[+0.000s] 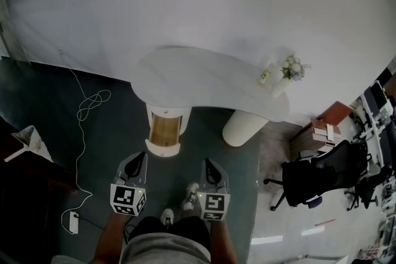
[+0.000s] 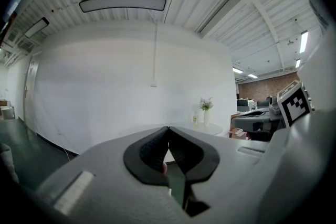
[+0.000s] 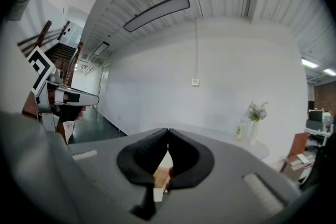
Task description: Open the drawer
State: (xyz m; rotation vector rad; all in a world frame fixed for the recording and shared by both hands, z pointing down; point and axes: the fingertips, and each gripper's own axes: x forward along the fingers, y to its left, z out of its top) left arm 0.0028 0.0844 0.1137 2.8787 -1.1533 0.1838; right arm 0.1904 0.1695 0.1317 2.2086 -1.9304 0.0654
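Head view, centre of frame: drawer [image 1: 164, 130] pulled out from under curved white table [image 1: 204, 80], wooden inside showing. Lower centre: left gripper [image 1: 140, 159] and right gripper [image 1: 209, 164], jaws pressed together, empty, both apart from drawer front.

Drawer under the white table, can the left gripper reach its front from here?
Probably yes. The drawer stands pulled out just ahead of the left gripper, with only bare floor between them. Its fingers are shut and would need to open first.
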